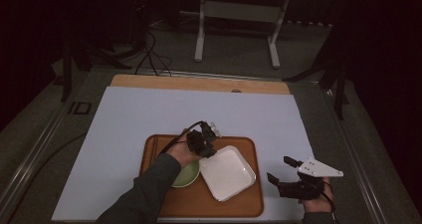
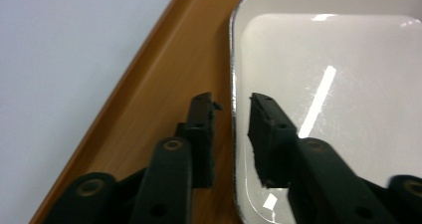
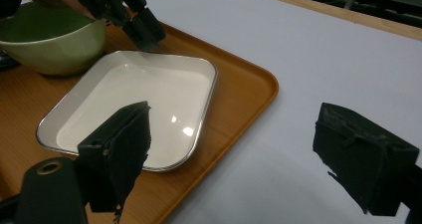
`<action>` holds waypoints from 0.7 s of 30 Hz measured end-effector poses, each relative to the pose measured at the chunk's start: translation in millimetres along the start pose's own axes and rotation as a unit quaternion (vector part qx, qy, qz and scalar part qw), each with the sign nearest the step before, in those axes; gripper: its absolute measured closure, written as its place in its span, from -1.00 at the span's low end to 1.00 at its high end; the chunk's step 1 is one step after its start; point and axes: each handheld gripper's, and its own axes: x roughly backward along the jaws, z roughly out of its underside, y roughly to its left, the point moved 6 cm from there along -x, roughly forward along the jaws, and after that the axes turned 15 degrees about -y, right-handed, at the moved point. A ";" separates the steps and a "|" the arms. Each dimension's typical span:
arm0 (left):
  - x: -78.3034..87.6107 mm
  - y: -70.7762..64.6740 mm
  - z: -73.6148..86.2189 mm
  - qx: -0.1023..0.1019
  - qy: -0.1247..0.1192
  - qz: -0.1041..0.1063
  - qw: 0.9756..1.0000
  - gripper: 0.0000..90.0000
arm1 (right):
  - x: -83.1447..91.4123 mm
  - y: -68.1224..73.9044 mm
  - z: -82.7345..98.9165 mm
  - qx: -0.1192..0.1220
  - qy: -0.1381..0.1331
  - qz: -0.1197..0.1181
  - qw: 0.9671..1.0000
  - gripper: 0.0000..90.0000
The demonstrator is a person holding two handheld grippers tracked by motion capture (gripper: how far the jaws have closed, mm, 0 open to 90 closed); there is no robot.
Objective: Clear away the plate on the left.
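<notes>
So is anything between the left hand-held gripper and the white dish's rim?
Nothing visible. In the left gripper view the left hand-held gripper straddles the white dish rim, one jaw inside over the dish, one outside over the tray, jaws not yet closed. The green bowl sits beside the dish.

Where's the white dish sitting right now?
The white square dish lies on the wooden tray, right of the green bowl, with the left gripper straddling its rim.
</notes>
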 end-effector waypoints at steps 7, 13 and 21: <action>5.4 4.2 -3.1 0.012 -0.018 -0.015 1.000 0.24 | -0.2 0.1 0.1 0.001 0.000 0.000 1.000 -0.68; 14.0 7.1 -8.0 0.014 -0.042 -0.035 0.998 0.09 | -0.1 0.1 0.1 0.001 0.001 0.001 1.000 -0.68; 43.2 15.2 -18.3 0.041 -0.098 -0.089 0.990 -0.03 | -0.7 0.7 0.4 0.006 0.003 0.001 1.000 -0.68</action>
